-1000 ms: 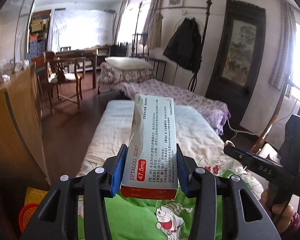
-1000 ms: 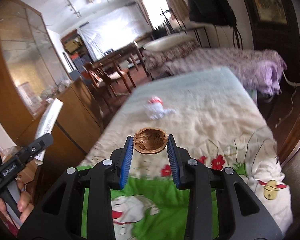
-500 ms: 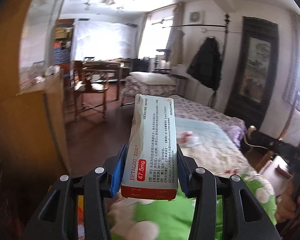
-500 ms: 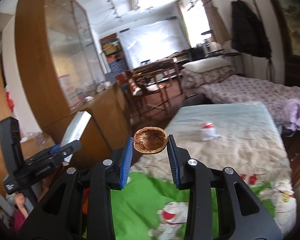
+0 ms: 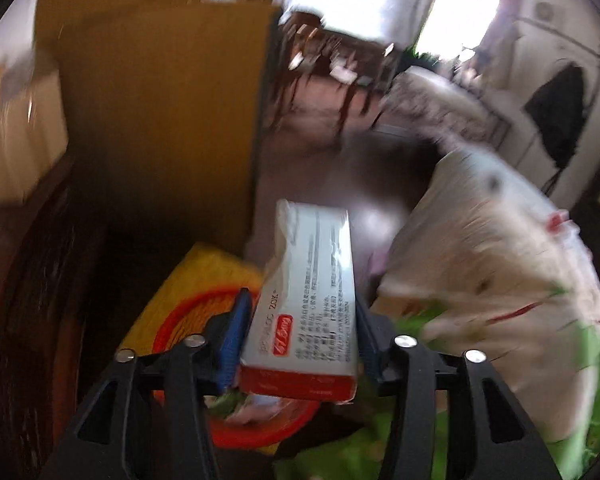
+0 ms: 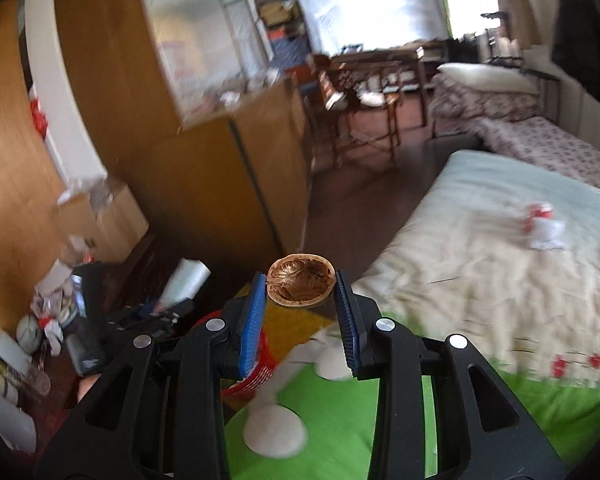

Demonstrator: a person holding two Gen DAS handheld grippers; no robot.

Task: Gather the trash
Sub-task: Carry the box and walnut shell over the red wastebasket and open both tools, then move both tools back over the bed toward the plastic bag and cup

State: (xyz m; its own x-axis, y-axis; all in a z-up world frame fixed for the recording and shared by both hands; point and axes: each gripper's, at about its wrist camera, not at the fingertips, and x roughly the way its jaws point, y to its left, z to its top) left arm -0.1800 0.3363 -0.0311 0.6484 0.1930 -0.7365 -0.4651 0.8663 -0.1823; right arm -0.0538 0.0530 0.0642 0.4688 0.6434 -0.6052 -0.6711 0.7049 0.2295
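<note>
A white and red medicine box (image 5: pixel 308 300) stands tilted between the blue pads of my left gripper (image 5: pixel 300 300). The jaws are opening and a thin gap shows at the left pad. Right beneath it sits a red basket (image 5: pixel 188 320) on a yellow mat (image 5: pixel 204 272). My right gripper (image 6: pixel 300 300) is shut on a brown walnut shell half (image 6: pixel 300 284), above the bed's edge and just right of the red basket (image 6: pixel 256 364). The right wrist view also catches the left gripper (image 6: pixel 156 312) with the box (image 6: pixel 186 284). A crumpled white and red wrapper (image 6: pixel 544 228) lies on the bed.
A wooden cabinet (image 6: pixel 220 184) stands close behind the basket. Loose clutter and a cardboard box (image 6: pixel 112 220) crowd the floor at left. The bed (image 6: pixel 480 280) with its green and cream cover fills the right side. Chairs and a table (image 6: pixel 372 80) stand farther back.
Both views have swung left and down, from the bed to the floor by the cabinet. The red basket now lies under the left gripper, whose jaws have widened around the box. The walnut shell stays gripped.
</note>
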